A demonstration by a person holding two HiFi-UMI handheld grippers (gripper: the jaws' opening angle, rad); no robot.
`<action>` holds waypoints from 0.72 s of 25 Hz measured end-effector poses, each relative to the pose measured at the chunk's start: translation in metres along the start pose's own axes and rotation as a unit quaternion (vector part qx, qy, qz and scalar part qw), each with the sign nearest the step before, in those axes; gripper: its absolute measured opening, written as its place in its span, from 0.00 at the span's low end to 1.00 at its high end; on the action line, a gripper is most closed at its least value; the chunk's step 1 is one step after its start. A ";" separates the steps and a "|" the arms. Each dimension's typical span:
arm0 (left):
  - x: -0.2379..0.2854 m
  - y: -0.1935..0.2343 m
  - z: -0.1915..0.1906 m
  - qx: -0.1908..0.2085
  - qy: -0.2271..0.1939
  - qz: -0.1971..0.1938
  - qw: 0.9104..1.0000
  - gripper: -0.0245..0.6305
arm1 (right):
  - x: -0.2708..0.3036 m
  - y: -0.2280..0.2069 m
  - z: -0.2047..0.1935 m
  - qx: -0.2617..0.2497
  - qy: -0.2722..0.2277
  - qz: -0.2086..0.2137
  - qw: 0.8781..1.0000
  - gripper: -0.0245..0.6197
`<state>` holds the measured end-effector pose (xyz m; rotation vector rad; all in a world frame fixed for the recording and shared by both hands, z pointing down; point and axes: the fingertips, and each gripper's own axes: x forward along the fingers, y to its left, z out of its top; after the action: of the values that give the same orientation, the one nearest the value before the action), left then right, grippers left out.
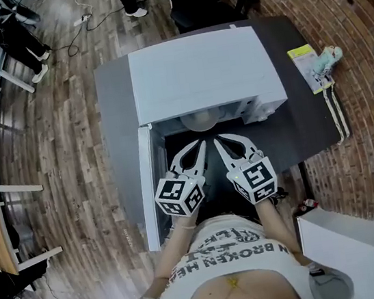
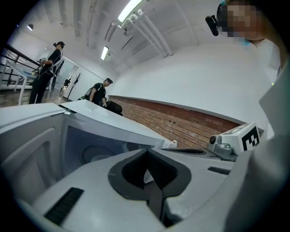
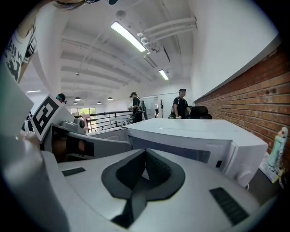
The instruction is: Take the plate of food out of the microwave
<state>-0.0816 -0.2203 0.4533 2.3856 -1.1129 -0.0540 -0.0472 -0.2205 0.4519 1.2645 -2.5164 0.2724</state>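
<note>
Now, left gripper (image 1: 202,144) and right gripper (image 1: 217,139) just before the open microwave (image 1: 200,74), jaws shut tight, holding nothing, plate (image 1: 201,120) inside it.

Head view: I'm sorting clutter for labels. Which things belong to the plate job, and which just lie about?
Job: microwave, open door, plate inside, left tool, right tool, both shut.
Lying about: yellow booklet, teal toy.

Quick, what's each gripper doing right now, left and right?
Left gripper: closed, holding nothing.
Right gripper: closed, holding nothing.
</note>
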 end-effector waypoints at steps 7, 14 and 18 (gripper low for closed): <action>0.023 0.016 -0.013 -0.020 0.022 0.001 1.000 0.05 | 0.017 -0.023 -0.019 0.005 0.033 -0.003 0.999 0.05; 0.046 0.024 -0.009 -0.017 0.017 0.047 0.999 0.05 | 0.028 -0.056 -0.019 -0.008 0.044 0.032 0.998 0.05; 0.053 0.027 -0.009 -0.021 0.014 0.070 0.997 0.05 | 0.035 -0.059 -0.019 -0.014 0.044 0.059 0.997 0.05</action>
<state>-0.0634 -0.2694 0.4825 2.2583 -1.2513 0.0039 -0.0164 -0.2761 0.4837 1.0710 -2.5154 0.3120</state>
